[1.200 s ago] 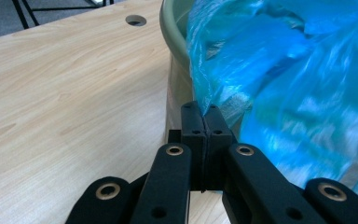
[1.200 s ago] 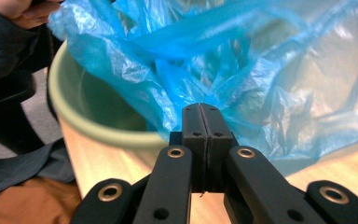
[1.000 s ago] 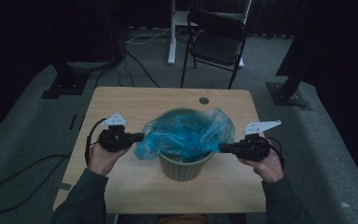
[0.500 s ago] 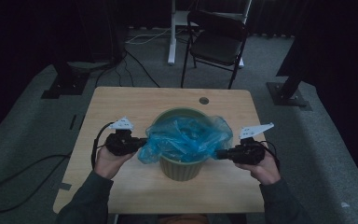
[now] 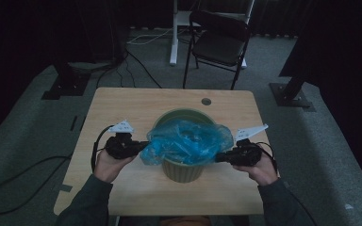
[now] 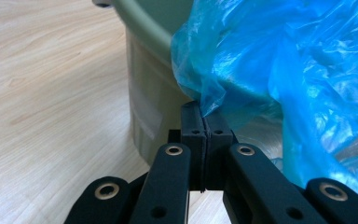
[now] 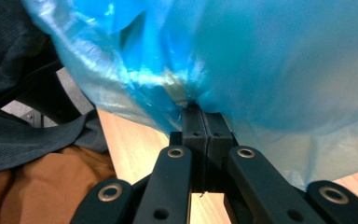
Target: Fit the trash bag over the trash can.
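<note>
High view — bag: a thin blue plastic bag (image 5: 187,141) is spread across the mouth of a green bin (image 5: 184,167), which stands near the middle of the table (image 5: 122,101); its film bulges above the rim and spills over both sides.
High view — left claw: the left claw (image 5: 143,145) meets the bag's left edge just beside the bin.
High view — right claw: the right claw (image 5: 218,157) meets the bag's right edge, a little lower down the bin's side.
Left gripper view — grip: the jaws are pressed together with a pinch of blue film (image 6: 214,100) caught at their tips, close against the bin wall (image 6: 151,107).
Right gripper view — grip: the jaws are likewise closed tight on a gathered fold of the bag (image 7: 191,95), the film fanning out above them; the table edge and the person's clothing lie below.
Handling — judgement: the bag looks very light, limp and slick, so it will likely stretch or tear under a sharp pull and can slide out of a shallow pinch.
Where to hold — judgement: opposite points on the bag's rim, with a gathered fold in each claw, suit drawing it down over the bin's edge.
</note>
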### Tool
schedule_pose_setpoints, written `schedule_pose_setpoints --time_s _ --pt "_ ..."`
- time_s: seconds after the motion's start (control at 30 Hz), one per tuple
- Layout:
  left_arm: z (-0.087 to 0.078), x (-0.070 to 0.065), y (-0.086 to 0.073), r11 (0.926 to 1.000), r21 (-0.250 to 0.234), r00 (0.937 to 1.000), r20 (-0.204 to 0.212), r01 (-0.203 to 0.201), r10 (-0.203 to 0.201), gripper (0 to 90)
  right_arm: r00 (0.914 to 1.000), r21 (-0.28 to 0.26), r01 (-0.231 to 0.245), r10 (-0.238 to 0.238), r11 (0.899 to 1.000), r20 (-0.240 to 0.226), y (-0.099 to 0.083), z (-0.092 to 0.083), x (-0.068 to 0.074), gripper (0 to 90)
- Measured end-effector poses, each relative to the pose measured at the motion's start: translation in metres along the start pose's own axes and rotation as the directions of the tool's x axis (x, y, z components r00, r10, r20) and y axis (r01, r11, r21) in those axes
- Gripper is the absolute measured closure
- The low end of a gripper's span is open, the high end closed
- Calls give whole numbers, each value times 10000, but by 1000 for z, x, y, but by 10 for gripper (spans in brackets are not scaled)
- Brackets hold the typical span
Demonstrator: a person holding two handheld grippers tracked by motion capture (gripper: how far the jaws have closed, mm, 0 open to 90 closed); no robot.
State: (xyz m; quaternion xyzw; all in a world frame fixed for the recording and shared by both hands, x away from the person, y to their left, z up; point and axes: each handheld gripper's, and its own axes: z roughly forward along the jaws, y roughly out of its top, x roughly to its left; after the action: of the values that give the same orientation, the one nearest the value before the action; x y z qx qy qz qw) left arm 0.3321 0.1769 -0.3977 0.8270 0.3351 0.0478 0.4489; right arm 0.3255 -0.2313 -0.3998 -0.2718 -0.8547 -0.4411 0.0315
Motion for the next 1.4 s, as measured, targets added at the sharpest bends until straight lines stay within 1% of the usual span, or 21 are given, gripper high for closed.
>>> schedule_pose_setpoints --time_s 0.13,0.27,0.43,0.5,0.57,0.73,0.9,0.97,1.0,1.03,1.07,1.13,1.2,1.23,1.3,1.37,1.4 --pt "4 5 -5 9997 201 9999 -122 116 -113 894 9998 -52 172 -173 9998 -67 3 -2 6 899" --pt "8 6 -6 9994 241 9997 -90 232 -230 894 9997 -83 206 -207 9998 -96 4 -3 8 898" --pt "14 3 -1 9996 270 9999 -146 75 -71 894 10000 -206 21 -23 9998 -96 5 1 1 899" --pt "15 1 2 9996 292 9996 -273 21 -13 894 10000 -238 -40 39 9997 -77 5 3 -1 899" --pt "14 1 2 9996 265 9997 -240 3 3 894 10000 -222 -64 63 9997 -29 5 5 -3 899" --pt "11 -4 0 9998 176 9999 -115 -27 29 890 9996 109 -107 104 9999 247 2 11 -5 899" --pt "12 -7 -2 9983 469 9988 -333 -333 349 888 9993 213 -75 66 9997 380 2 13 -5 899" --pt "14 -5 -5 9967 715 9978 -510 -390 427 890 9996 141 12 -16 9999 271 3 12 -2 898" --pt "14 -5 -5 9967 715 9978 -510 -390 427 890 9996 141 12 -16 9999 271 3 12 -2 898" --pt "17 -2 -8 9960 860 9983 -518 -224 269 890 9997 41 188 -189 9998 180 5 9 2 897" --pt "19 -1 -10 9954 943 9980 -589 -181 237 889 9996 20 233 -233 9997 139 5 8 4 896" --pt "21 2 -13 9941 1079 9972 -720 -132 210 889 9993 -18 364 -364 9993 -83 6 5 8 895" --pt "20 4 -14 9950 996 9976 -683 2 67 890 9987 29 499 -499 9987 -98 7 5 11 894" --pt "20 3 -14 9951 984 9972 -738 -30 103 889 9985 78 534 -533 9985 -105 7 5 11 894" --pt "18 2 -13 9966 816 9983 -575 -77 125 889 9987 219 503 -503 9985 -8 6 7 8 898" --pt "15 -1 -12 9979 644 9991 -402 -119 145 887 9994 363 320 -324 9988 125 3 11 2 900" --pt "14 -2 -11 9982 584 9993 -331 -166 185 886 9994 508 210 -224 9985 269 2 12 -1 900"
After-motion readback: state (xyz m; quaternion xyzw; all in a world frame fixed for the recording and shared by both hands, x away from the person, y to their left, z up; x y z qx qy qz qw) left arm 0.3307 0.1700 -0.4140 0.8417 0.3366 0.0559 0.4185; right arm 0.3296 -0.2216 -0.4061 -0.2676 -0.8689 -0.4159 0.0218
